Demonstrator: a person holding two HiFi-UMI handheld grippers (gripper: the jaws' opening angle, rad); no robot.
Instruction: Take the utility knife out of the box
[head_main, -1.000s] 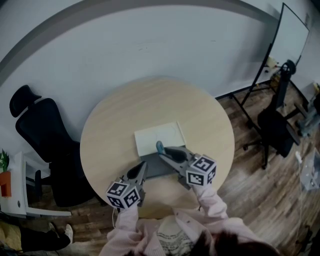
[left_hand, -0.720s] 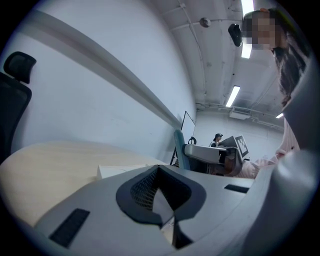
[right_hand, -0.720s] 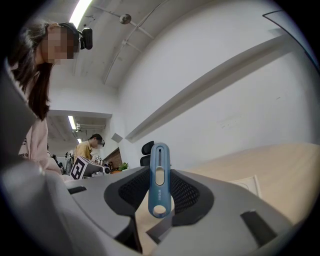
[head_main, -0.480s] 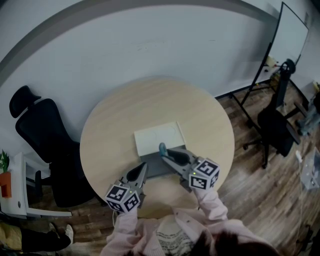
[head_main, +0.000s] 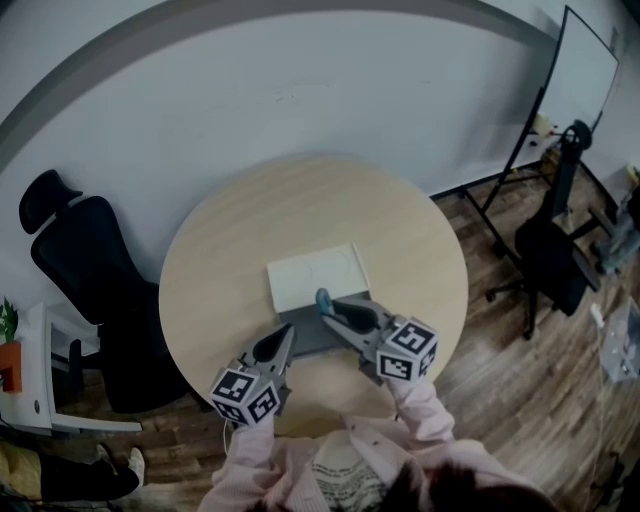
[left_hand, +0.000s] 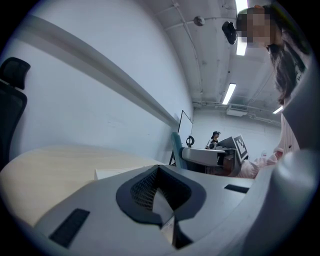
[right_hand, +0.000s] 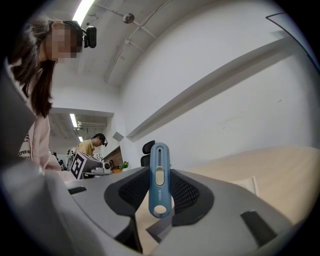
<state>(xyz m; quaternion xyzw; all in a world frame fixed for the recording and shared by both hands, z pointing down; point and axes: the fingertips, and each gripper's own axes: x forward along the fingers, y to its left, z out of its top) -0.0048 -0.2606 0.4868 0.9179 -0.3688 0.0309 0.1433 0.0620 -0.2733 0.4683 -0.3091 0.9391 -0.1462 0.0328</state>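
A blue utility knife (right_hand: 159, 182) stands upright between the pads of my right gripper (right_hand: 159, 200), which is shut on it. In the head view the knife (head_main: 322, 298) hangs just above the far edge of the grey box (head_main: 312, 342), with the right gripper (head_main: 332, 308) reaching in from the right. My left gripper (head_main: 283, 338) lies at the box's left end. In its own view the left gripper (left_hand: 160, 200) has its jaws together on a thin pale edge, apparently the box wall. A white lid (head_main: 318, 278) lies flat just beyond the box.
The round wooden table (head_main: 230, 260) holds only the box and lid. A black office chair (head_main: 85, 270) stands at its left, and a whiteboard stand (head_main: 560, 110) and another chair (head_main: 550, 260) at the right. A person sits in the background (right_hand: 92, 145).
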